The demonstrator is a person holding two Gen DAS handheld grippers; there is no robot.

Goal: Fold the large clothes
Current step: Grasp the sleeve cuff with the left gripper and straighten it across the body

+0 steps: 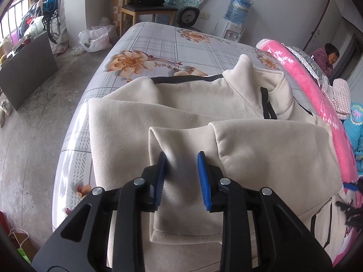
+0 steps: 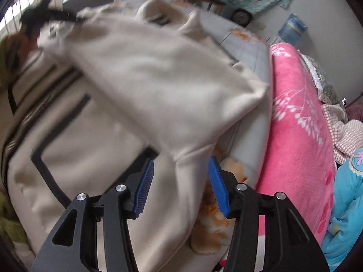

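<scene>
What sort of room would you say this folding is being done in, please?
Probably a lived-in bedroom: a bed with a grey floral checked sheet, a rolled pink blanket along its side, and a wooden chair by the wall.

No readable text, label, brand, number or sign anywhere in either view. Printing on the blue water bottle (image 1: 238,8) wrap too small and blurred to make out. White marks on the pink blanket (image 2: 297,122) only a leaf pattern, not lettering.
</scene>
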